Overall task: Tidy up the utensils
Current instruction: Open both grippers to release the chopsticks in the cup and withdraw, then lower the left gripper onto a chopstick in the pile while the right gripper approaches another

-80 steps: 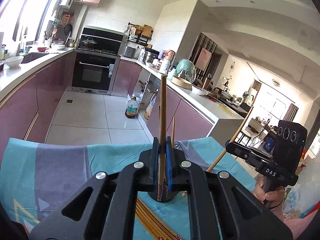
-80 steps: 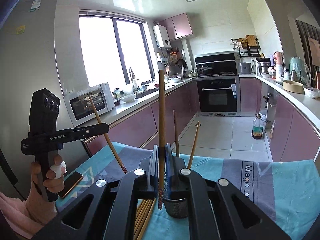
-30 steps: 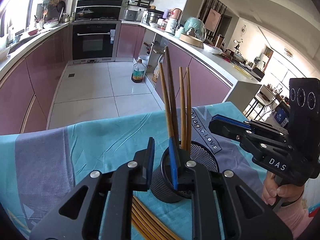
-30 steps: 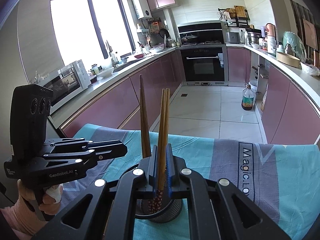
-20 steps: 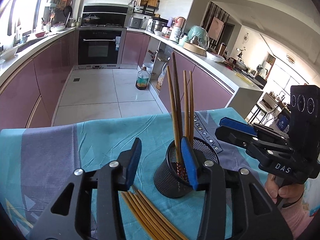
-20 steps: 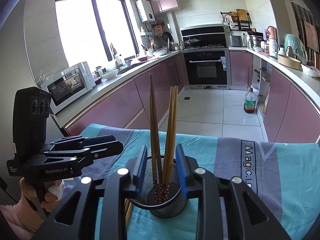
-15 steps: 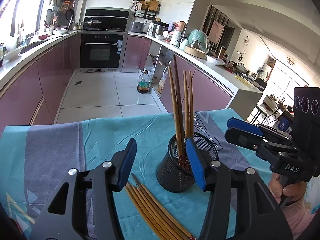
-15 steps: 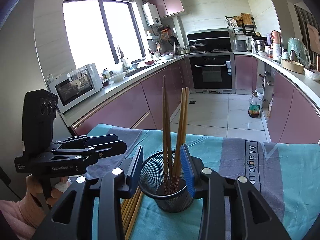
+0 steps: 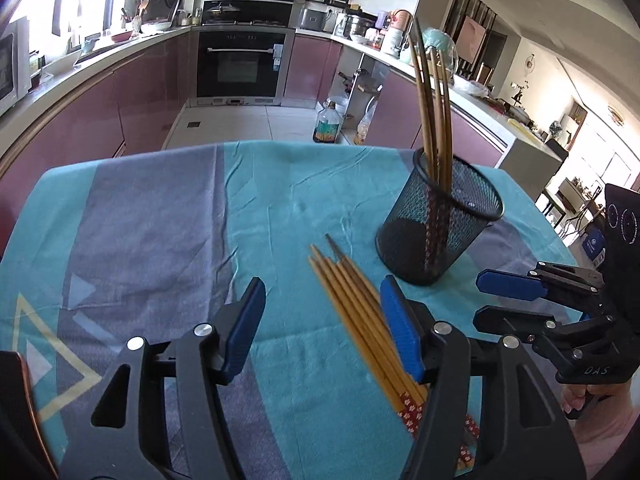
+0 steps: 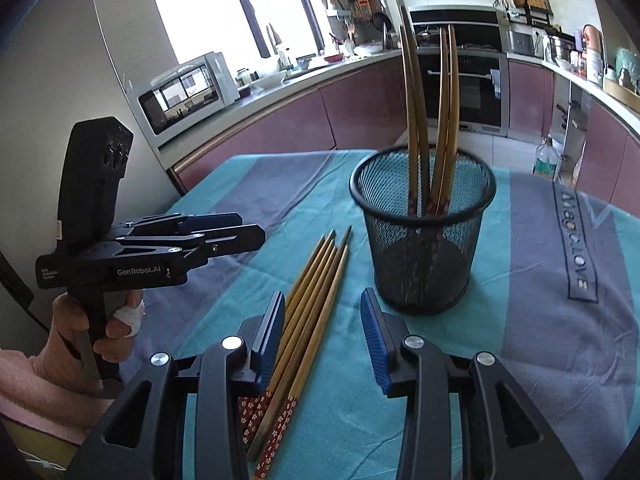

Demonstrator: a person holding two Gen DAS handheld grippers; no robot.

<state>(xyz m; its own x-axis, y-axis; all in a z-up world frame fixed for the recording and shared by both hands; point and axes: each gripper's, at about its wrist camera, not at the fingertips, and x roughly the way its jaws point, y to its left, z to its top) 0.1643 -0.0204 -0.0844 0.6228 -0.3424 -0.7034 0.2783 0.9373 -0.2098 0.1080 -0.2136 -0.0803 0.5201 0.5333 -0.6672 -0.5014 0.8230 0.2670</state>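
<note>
My right gripper [image 10: 323, 334] is wide open and holds nothing. It hangs low over the table [image 10: 560, 340], which has a blue and grey cloth [image 10: 532, 360] on it. A bunch of loose chopsticks [image 10: 312, 304] lies flat on the cloth, right under my left finger [image 10: 268, 336]. Their flowery red ends point at me. A black mesh cup [image 10: 420, 248] stands upright just beside their thin tips. Four chopsticks [image 10: 428, 120] stand in the cup, thin ends up. My left gripper [image 10: 224, 236] floats near the left edge of the table, apart from the loose chopsticks. I cannot tell how far apart its fingers are.
</note>
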